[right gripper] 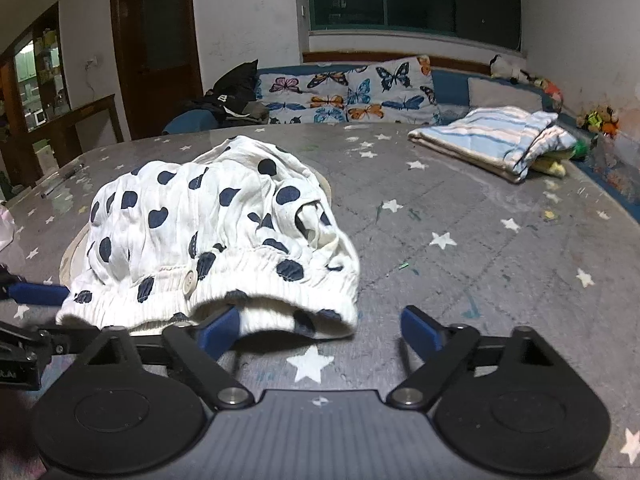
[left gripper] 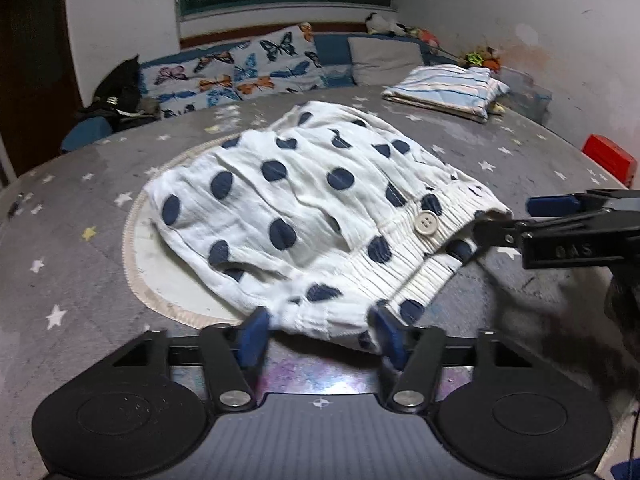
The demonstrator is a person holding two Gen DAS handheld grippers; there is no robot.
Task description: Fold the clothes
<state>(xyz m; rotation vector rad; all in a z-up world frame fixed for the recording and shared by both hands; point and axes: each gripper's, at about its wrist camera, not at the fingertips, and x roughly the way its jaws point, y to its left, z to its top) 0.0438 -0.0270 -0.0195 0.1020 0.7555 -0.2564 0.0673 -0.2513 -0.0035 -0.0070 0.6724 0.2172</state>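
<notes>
A white garment with dark blue dots (left gripper: 304, 208) lies bunched on the grey star-print table (left gripper: 80, 240), over a round cream mat (left gripper: 160, 280). It has a ribbed waistband with a white button (left gripper: 426, 222). My left gripper (left gripper: 320, 334) is open, its blue fingers straddling the garment's near edge. My right gripper (left gripper: 504, 220) comes in from the right at the waistband. In the right wrist view the garment (right gripper: 208, 232) fills the left half. My right gripper (right gripper: 320, 328) is open, its left finger under the waistband edge. The left gripper's blue fingertip (right gripper: 40, 294) shows at the far left.
A folded blue-striped cloth (left gripper: 448, 86) (right gripper: 492, 140) lies at the far right of the table. A red box (left gripper: 608, 156) sits at the right edge. Butterfly-print cushions (right gripper: 348, 92) and dark clothing (right gripper: 228, 96) line the sofa behind. A door and cabinet stand at left.
</notes>
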